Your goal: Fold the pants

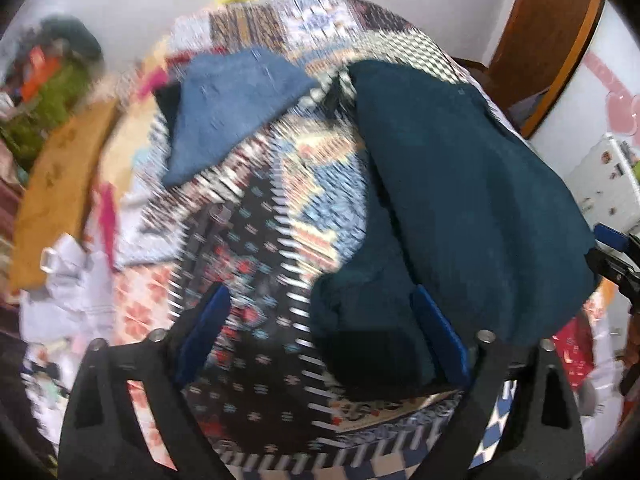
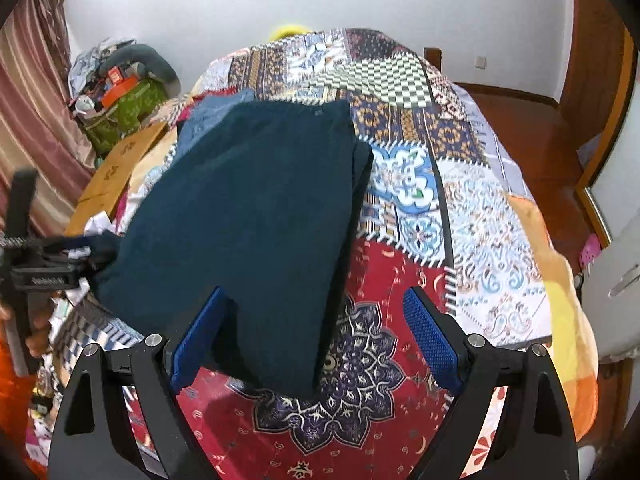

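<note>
Blue-padded fingers of the right gripper (image 2: 316, 336) fill the bottom of the right wrist view, spread wide, with the near corner of the dark teal pants (image 2: 256, 216) lying between them: the cloth touches or covers the left-hand pad while the right-hand pad stands clear over the red patch of the patchwork bedspread (image 2: 480, 208). Those pants lie folded in a long slab running from the lower centre up toward the upper middle of the frame, flat on the bedspread. At the left edge of that view the left gripper (image 2: 86, 254) reaches in at the pants' left corner. From the left wrist view, badly blurred, the left gripper (image 1: 324, 332) also has its fingers set wide; a bunched fold of the pants (image 1: 460, 200) sits against the right-hand pad in the lower right, and whether that cloth is actually pinched cannot be told. A second, lighter blue folded garment (image 1: 228, 116) lies on the bedspread in the upper left of that frame, apart from the teal pants; in the right wrist view it peeks out just behind their far left corner. A brown cardboard box (image 2: 116, 168) sits beside the bed at the left.
</note>
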Demonstrator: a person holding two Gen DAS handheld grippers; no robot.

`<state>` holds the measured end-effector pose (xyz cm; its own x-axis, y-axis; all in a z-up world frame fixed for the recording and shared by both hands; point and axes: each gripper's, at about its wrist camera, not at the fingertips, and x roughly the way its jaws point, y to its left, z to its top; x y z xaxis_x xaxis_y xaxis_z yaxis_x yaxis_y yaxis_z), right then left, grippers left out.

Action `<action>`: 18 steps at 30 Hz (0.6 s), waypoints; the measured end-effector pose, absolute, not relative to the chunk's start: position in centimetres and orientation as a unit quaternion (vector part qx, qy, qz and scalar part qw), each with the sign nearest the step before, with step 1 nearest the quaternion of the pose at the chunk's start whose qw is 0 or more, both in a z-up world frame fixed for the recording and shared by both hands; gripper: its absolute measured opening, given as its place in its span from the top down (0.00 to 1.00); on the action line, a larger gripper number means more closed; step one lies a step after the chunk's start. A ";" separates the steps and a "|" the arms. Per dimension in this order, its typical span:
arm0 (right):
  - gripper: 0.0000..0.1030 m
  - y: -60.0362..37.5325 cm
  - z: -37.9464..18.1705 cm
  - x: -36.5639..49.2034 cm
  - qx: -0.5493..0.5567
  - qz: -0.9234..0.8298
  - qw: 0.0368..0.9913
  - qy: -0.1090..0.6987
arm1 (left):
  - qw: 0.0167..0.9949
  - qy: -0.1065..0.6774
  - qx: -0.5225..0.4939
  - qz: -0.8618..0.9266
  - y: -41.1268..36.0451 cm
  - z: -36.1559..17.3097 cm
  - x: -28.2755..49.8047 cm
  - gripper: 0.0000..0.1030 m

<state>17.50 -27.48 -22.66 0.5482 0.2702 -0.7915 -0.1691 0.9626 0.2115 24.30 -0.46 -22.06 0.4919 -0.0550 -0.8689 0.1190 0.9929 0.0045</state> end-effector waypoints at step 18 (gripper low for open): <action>0.66 -27.3 -23.7 17.9 0.062 0.164 0.862 0.475 | 0.857 0.514 0.020 0.026 5.2 -24.0 23.6 0.40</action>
